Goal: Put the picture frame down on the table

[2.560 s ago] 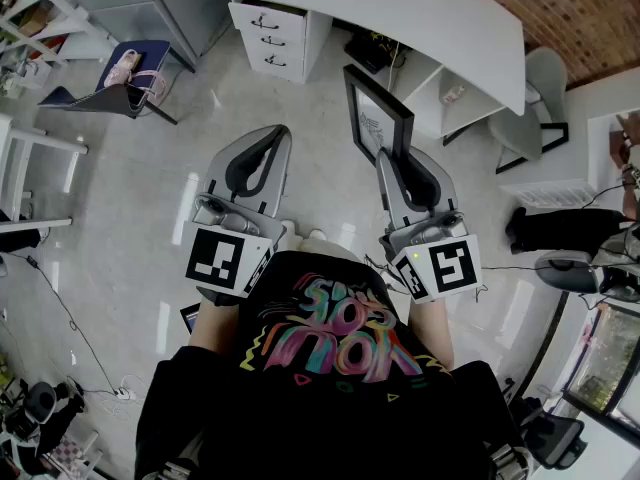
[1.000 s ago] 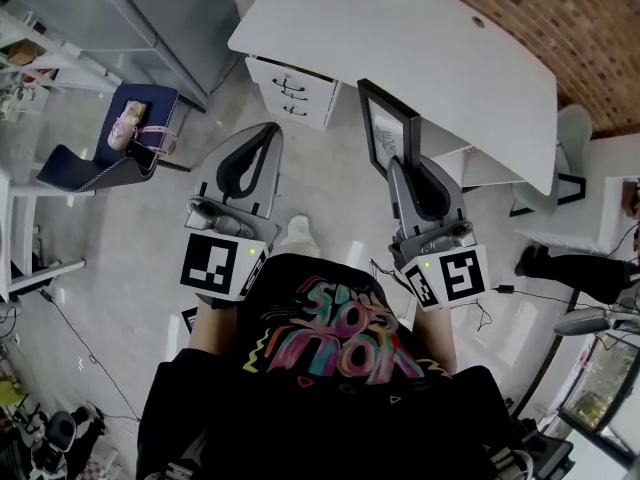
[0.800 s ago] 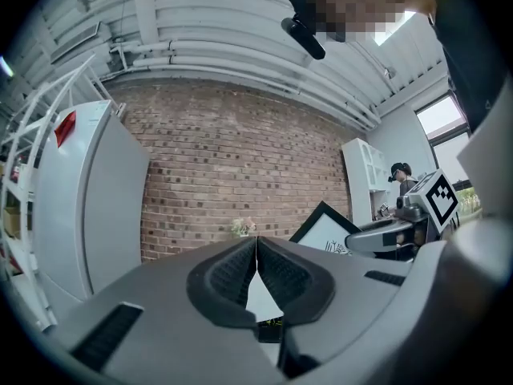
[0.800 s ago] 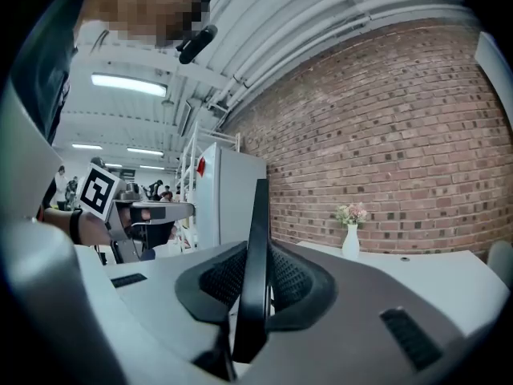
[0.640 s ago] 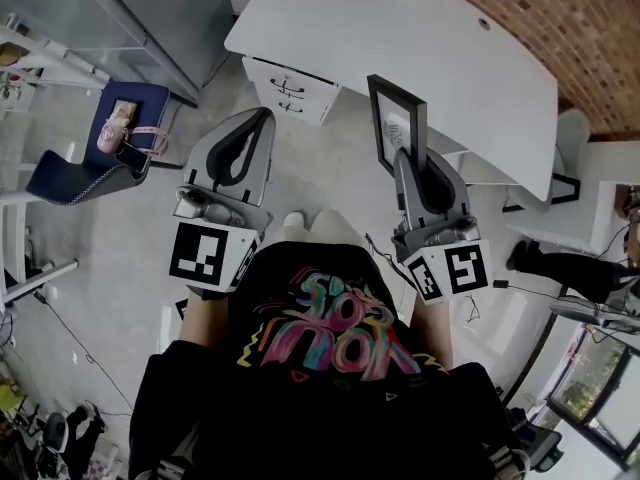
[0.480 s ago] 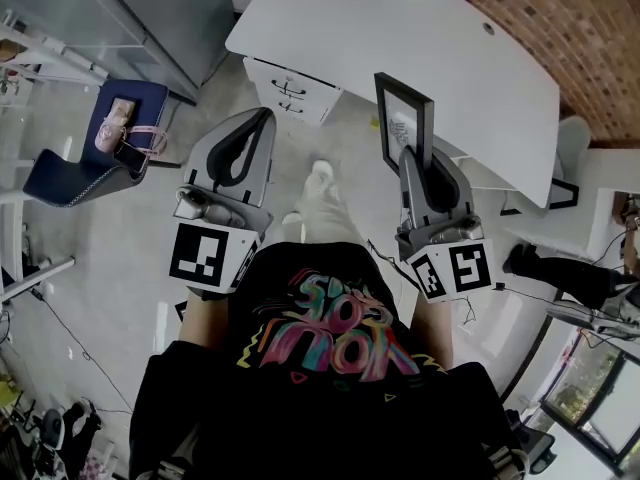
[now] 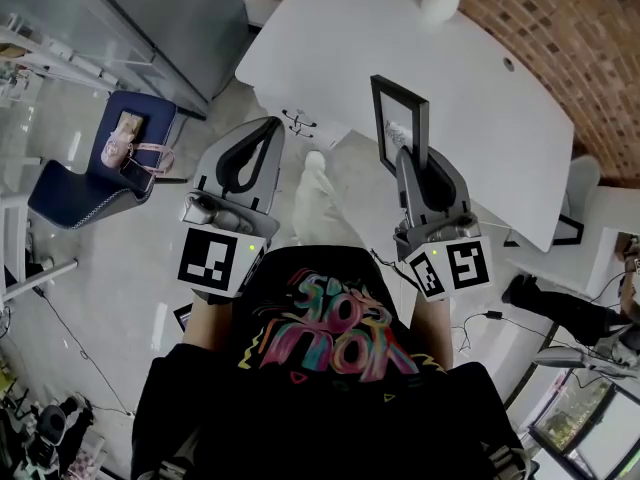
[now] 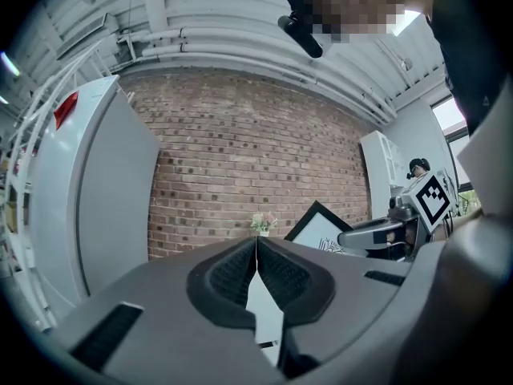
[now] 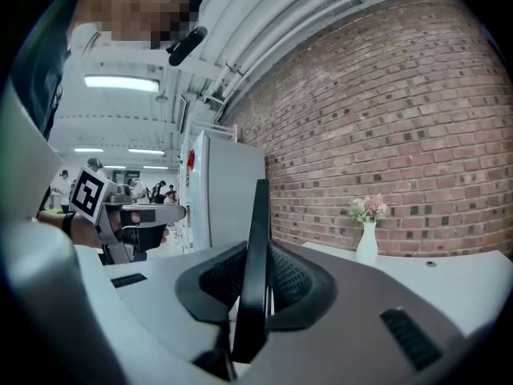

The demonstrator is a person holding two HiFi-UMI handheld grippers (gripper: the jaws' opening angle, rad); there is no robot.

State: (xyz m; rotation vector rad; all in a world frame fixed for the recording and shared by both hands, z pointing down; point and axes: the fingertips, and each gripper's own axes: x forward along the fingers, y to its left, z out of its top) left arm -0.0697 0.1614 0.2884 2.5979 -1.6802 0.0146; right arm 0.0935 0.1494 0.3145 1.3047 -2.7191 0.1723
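Black picture frame (image 7: 400, 126) is clamped upright in the right gripper (image 7: 415, 163), near the white table (image 7: 480, 88), not yet laid down; left gripper (image 7: 266, 128) closed, empty.

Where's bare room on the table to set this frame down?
Nearly the whole white table is bare: the wide stretch from its near edge, ahead of the frame, to the vase by the brick wall. Only that vase corner is taken.
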